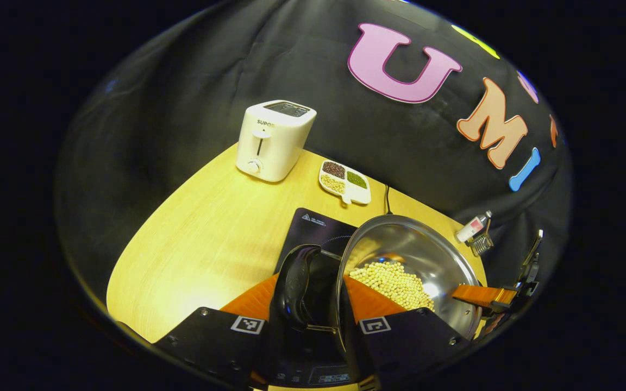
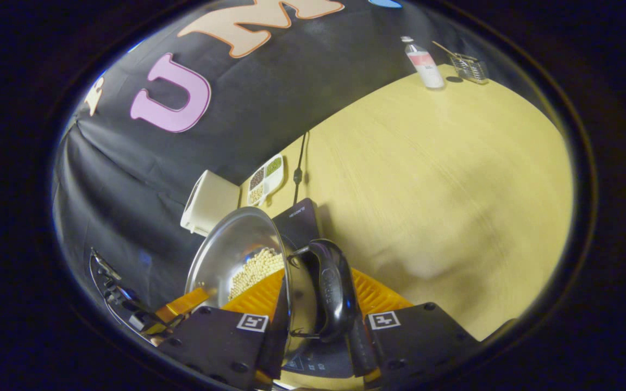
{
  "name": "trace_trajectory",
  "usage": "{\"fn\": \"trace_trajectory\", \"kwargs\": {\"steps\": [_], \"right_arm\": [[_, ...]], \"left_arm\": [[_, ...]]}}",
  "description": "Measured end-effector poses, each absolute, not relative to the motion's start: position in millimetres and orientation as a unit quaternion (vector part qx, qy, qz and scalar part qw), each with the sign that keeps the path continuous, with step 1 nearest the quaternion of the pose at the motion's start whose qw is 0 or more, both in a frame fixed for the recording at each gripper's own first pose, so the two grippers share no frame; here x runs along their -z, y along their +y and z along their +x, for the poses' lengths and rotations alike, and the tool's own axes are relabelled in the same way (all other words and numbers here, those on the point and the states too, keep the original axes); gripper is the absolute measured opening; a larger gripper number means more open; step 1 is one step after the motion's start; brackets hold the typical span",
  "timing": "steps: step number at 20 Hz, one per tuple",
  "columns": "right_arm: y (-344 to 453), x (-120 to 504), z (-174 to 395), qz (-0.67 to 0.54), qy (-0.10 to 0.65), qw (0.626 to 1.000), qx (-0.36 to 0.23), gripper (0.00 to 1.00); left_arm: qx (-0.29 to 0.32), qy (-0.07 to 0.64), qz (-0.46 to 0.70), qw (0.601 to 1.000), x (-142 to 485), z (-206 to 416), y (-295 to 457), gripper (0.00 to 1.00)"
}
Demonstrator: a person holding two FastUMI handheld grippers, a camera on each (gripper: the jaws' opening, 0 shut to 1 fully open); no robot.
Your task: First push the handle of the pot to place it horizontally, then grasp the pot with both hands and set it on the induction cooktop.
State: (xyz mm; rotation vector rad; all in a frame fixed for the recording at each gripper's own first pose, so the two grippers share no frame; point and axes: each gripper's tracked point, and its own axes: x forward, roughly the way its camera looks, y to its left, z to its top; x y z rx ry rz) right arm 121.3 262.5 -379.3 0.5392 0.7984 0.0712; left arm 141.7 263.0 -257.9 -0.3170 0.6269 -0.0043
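Both grippers clenched on pot (image 1: 400, 260) side handles: left gripper (image 1: 313, 296), right gripper (image 2: 318, 296). Two-sided hold for level carry, over induction cooktop (image 1: 313, 228), beans (image 1: 394, 282) inside.

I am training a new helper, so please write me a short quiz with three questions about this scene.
1. True or false: the pot holds pale beans.
2. What lies beside the toaster? A: a divided dish; B: a kettle; C: a cup.
3. Fill in: the left gripper grips the pot at its black ____.
Key: 1 true; 2 A; 3 handle.
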Motion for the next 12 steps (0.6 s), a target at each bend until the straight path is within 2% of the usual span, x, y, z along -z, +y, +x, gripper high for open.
{"fn": "trace_trajectory", "kwargs": {"steps": [1, 2, 3, 4, 5, 6, 8, 9, 10, 11, 12], "right_arm": [[265, 382, 124, 0.260, 0.384, 0.885, -0.031, 0.45], [268, 385, 127, 0.261, 0.384, 0.885, -0.027, 0.52], [270, 388, 130, 0.263, 0.385, 0.884, -0.024, 0.52], [274, 392, 131, 0.264, 0.387, 0.883, -0.022, 0.45], [277, 395, 133, 0.266, 0.390, 0.881, -0.021, 0.52], [280, 398, 134, 0.268, 0.392, 0.880, -0.020, 0.52], [283, 399, 137, 0.268, 0.386, 0.883, -0.019, 0.52], [284, 401, 137, 0.268, 0.387, 0.882, -0.019, 0.45], [284, 402, 138, 0.269, 0.387, 0.882, -0.018, 0.52], [284, 402, 140, 0.271, 0.387, 0.881, -0.017, 0.45], [284, 403, 141, 0.273, 0.390, 0.879, -0.017, 0.45]], "left_arm": [[0.000, 0.305, -0.153, 0.940, 260, 145, 265, 0.49], [-0.001, 0.303, -0.151, 0.941, 260, 148, 267, 0.49], [-0.003, 0.300, -0.150, 0.942, 261, 151, 271, 0.47], [-0.003, 0.299, -0.146, 0.943, 264, 154, 273, 0.51], [-0.004, 0.300, -0.143, 0.943, 264, 155, 276, 0.51], [-0.005, 0.299, -0.138, 0.944, 266, 157, 280, 0.46], [-0.003, 0.292, -0.135, 0.947, 264, 160, 282, 0.50], [-0.002, 0.292, -0.134, 0.947, 266, 160, 284, 0.50], [0.000, 0.291, -0.134, 0.947, 266, 161, 285, 0.50], [0.000, 0.289, -0.135, 0.948, 266, 162, 285, 0.51], [0.000, 0.289, -0.135, 0.948, 268, 163, 285, 0.51]]}}
